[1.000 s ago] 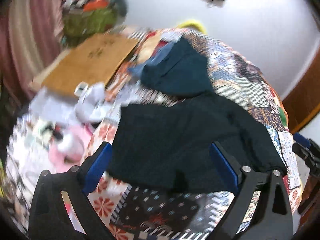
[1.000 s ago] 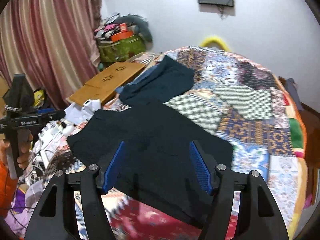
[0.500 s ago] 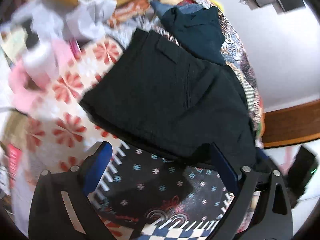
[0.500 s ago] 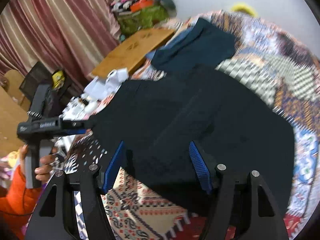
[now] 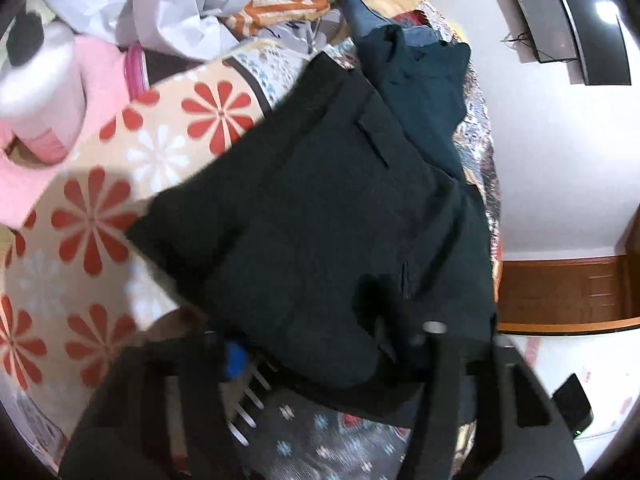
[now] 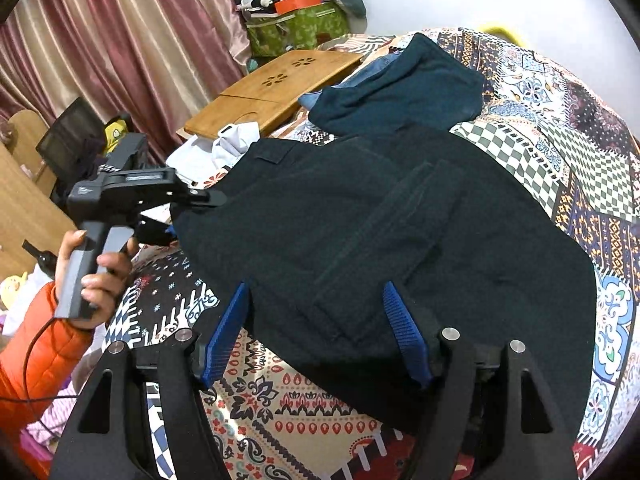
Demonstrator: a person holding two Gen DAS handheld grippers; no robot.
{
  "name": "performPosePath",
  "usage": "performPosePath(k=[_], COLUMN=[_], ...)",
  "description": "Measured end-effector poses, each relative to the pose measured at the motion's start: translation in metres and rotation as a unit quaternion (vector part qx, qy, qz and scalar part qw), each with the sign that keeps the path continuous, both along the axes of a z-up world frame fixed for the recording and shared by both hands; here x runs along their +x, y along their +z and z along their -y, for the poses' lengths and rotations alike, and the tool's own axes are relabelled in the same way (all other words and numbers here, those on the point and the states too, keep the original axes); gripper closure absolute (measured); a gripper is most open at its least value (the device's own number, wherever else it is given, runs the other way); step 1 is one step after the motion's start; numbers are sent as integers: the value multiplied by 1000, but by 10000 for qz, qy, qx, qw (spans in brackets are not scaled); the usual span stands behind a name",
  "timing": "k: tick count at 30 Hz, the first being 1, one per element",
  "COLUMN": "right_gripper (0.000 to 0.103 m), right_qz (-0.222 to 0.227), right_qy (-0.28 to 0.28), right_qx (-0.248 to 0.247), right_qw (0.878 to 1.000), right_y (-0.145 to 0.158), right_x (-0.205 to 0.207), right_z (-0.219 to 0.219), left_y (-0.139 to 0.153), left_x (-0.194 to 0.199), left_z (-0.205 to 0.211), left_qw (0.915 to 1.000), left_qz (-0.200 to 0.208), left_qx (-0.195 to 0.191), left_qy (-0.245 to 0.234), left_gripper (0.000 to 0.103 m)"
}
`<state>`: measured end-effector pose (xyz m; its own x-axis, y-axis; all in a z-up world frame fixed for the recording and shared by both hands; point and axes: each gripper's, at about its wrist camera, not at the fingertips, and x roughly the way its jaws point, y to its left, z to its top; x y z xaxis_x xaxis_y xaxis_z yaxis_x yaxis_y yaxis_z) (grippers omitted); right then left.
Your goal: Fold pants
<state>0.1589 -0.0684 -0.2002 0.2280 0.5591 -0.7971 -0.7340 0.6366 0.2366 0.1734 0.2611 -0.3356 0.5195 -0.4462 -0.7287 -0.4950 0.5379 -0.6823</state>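
The black pants (image 6: 360, 220) lie folded in a broad flat shape on the patchwork bedspread (image 6: 560, 92). They fill the left wrist view (image 5: 320, 220) too. My left gripper (image 6: 192, 216) is at the pants' left corner, its jaws around the cloth edge; in its own view (image 5: 312, 344) the near edge of the pants lies over its fingers. My right gripper (image 6: 316, 320) is open, its blue pads either side of the pants' near edge, holding nothing.
A dark teal garment (image 6: 408, 84) over blue jeans lies beyond the pants. A wooden lap table (image 6: 276, 88), white crumpled bags (image 5: 180, 12) and pink items (image 5: 48, 92) sit along the left side. Curtains (image 6: 120, 40) hang behind.
Both grippers have moved down and in towards the pants' near edge. The left gripper has reached the left corner and its jaws have closed in around the cloth.
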Motion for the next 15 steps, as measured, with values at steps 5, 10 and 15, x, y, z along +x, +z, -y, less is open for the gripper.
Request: performPosePath(k=[5,10,15], right_gripper=[35,38,38], right_qz=[-100,-164,293], right_qy=[-78,-424,-935], right_qx=[120,345,387], right_qw=[9998,9984,9944], right_y=[1,13,31], right_x=[3,8,10], right_z=[3,20,65], left_y=[19,83,157], left_x=[-1,5,3], left_z=[7,31,64], left_qw=[9967,9693,9260], left_qz=[181,642,1351], left_qx=[784,2346,3480], left_qy=[-68,-366,-561], left_gripper=[78,83,83])
